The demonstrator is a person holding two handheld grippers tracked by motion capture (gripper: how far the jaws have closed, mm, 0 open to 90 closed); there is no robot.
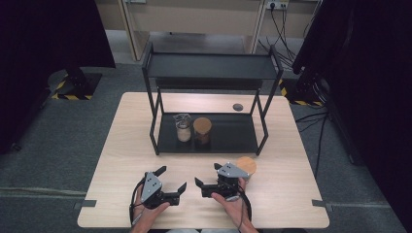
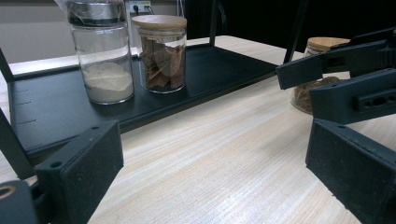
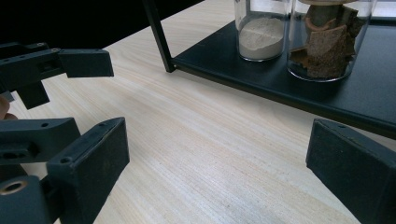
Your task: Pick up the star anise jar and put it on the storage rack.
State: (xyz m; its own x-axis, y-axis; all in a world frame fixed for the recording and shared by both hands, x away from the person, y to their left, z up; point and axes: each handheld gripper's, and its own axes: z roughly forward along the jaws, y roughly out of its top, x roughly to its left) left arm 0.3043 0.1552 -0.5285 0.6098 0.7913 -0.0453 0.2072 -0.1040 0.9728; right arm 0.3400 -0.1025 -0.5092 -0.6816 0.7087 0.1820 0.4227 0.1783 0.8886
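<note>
On the lower shelf of a black two-tier rack (image 1: pixel 228 138) stand two glass jars side by side. One has a metal lid and white powder (image 1: pixel 183 129) (image 2: pixel 103 56) (image 3: pixel 260 29); the other has a wooden lid and brown bark pieces (image 1: pixel 202 130) (image 2: pixel 161 52) (image 3: pixel 329 44). A third wooden-lidded jar (image 1: pixel 247 166) (image 2: pixel 314 70) stands on the table just right of my right gripper (image 1: pixel 207 174) (image 3: pixel 219 172). My left gripper (image 1: pixel 171 178) (image 2: pixel 215 177) rests near the front edge. Both are open with nothing between the jaws, tips facing each other.
The light wooden table (image 1: pixel 126 145) carries the rack across its middle. A small dark round disc (image 1: pixel 237 107) lies behind the rack at the right. Bare tabletop lies between the rack's front edge and the grippers. Dark curtains and cables surround the table.
</note>
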